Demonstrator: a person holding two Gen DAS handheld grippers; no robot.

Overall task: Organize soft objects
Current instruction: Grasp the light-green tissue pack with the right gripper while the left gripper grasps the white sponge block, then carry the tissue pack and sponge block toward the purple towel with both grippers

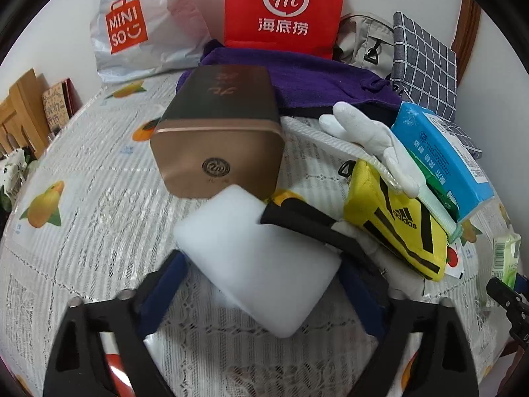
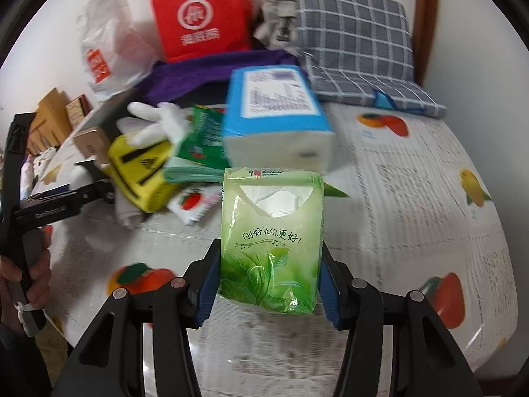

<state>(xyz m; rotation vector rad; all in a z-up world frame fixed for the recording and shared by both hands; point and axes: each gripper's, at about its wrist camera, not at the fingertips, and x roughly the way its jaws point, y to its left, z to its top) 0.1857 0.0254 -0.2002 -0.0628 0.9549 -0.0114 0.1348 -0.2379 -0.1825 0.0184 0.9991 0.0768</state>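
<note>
The green tissue pack [image 2: 269, 241] is squeezed by the right gripper [image 2: 269, 284]. Low in the frame, the white sponge [image 1: 258, 264] is held by the left gripper [image 1: 261, 284] — it could be dropped if squeezed too softly.

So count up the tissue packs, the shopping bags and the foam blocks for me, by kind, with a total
Tissue packs: 2, the green tissue pack held in the right gripper and the blue tissue pack
Shopping bags: 2, the red paper bag and the white plastic bag
Foam blocks: 1, the white foam block between the left gripper fingers
Total: 5
</note>
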